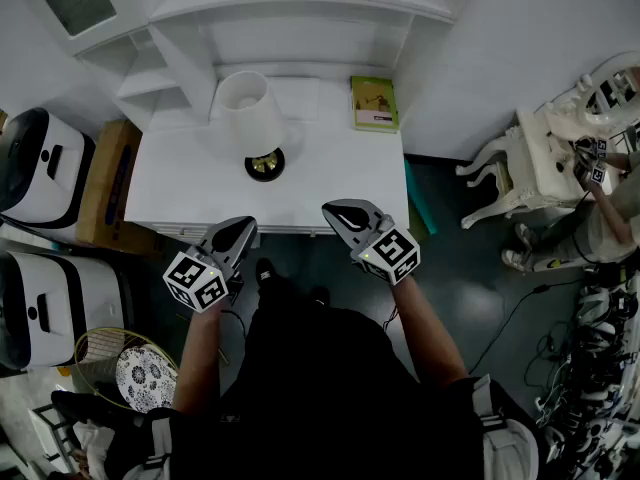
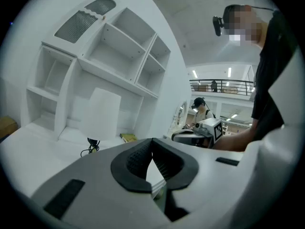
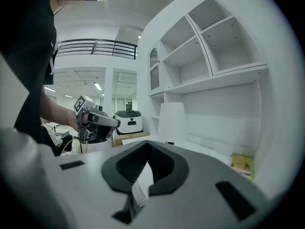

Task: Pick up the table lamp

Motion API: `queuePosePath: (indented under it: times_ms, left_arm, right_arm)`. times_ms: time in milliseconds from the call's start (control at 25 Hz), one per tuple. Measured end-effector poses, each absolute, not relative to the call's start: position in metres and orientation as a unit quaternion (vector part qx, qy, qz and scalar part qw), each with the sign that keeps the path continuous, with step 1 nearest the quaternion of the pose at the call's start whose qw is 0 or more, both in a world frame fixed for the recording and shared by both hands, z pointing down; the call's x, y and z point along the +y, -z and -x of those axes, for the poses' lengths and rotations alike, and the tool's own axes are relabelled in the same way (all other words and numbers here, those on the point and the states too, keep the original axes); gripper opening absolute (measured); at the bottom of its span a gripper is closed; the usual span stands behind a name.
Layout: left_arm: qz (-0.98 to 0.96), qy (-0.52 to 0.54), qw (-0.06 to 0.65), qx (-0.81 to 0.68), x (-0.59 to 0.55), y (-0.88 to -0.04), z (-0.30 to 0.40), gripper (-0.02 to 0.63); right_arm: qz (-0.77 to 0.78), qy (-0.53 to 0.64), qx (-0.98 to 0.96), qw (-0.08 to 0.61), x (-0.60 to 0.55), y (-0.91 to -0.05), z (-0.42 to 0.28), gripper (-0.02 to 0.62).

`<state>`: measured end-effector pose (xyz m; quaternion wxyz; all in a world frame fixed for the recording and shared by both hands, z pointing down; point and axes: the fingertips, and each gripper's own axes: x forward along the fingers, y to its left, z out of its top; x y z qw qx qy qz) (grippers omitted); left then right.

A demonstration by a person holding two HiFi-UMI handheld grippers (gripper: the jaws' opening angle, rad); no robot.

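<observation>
A table lamp with a white shade (image 1: 247, 109) and a dark round base (image 1: 265, 164) stands on the white desk (image 1: 330, 183), left of centre. The shade also shows in the left gripper view (image 2: 100, 112) and the right gripper view (image 3: 171, 119). My left gripper (image 1: 241, 230) hovers at the desk's front edge, below the lamp, jaws shut and empty. My right gripper (image 1: 340, 211) hangs beside it at the front edge, right of the lamp, jaws also shut with nothing between them. Both are well short of the lamp.
A green booklet (image 1: 374, 103) lies at the desk's back right. White shelves (image 1: 300, 8) rise behind the desk. White machines (image 1: 40, 163) and a cardboard box (image 1: 105, 183) stand left of it. A white ornate chair (image 1: 545, 158) and another person (image 1: 610, 208) are at the right.
</observation>
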<state>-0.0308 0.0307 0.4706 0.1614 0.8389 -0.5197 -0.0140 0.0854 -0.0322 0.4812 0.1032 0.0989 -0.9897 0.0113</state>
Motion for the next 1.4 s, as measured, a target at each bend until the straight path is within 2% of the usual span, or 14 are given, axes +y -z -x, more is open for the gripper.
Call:
queuePosePath:
  times_ms: [560, 1080, 1120, 1280, 1400]
  left_arm:
    - [-0.840, 0.028, 0.152, -0.520, 0.026, -0.466, 0.031, 0.011]
    - [-0.838, 0.040, 0.162, -0.520, -0.006, -0.483, 0.053, 0.015]
    - [-0.836, 0.043, 0.164, -0.522, -0.010, -0.486, 0.056, 0.025]
    - [-0.834, 0.032, 0.171, -0.524, -0.027, -0.503, 0.070, 0.158]
    - [-0.838, 0.012, 0.166, -0.520, -0.039, -0.516, 0.078, 0.163]
  right_arm:
    - [-0.099, -0.027, -0.990, 0.096, -0.038, -0.484, -0.084, 0.006]
    - [-0.132, -0.024, -0.982, 0.133, -0.055, -0.498, -0.083, 0.008]
    - [-0.137, -0.027, -0.981, 0.134, -0.057, -0.499, -0.084, 0.008]
    - [-0.150, -0.034, -0.978, 0.140, -0.070, -0.501, -0.079, 0.008]
    - [-0.160, -0.029, -0.977, 0.137, -0.082, -0.495, -0.073, 0.008]
